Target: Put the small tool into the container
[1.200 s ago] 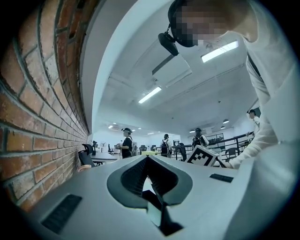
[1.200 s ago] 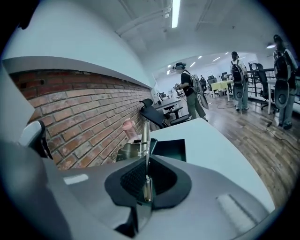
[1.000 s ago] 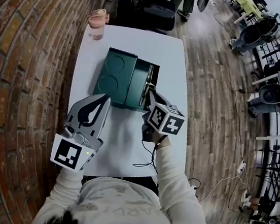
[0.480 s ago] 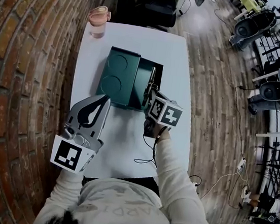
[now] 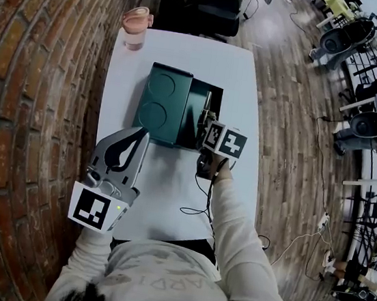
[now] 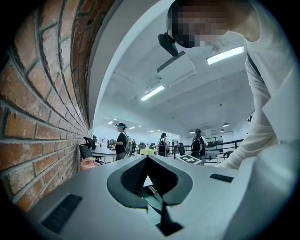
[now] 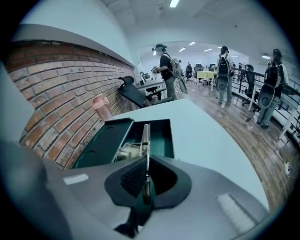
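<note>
A dark green container lies on the white table, its lid slid to the left so the right half stands open. My right gripper is at the near edge of the open half, shut on a thin flat metal tool that reaches out over the opening. In the right gripper view the tool sticks straight out from between the jaws, above the open container. My left gripper is held near the table's left side, tilted upward, shut and holding nothing.
A pink cup stands at the table's far left corner by the brick wall. Something clear and shiny lies inside the container. A black cable trails on the table near me. Office chairs stand beyond the table.
The right gripper has moved forward with the tool, from the container's near edge to over its open half. The left gripper has stayed put.
</note>
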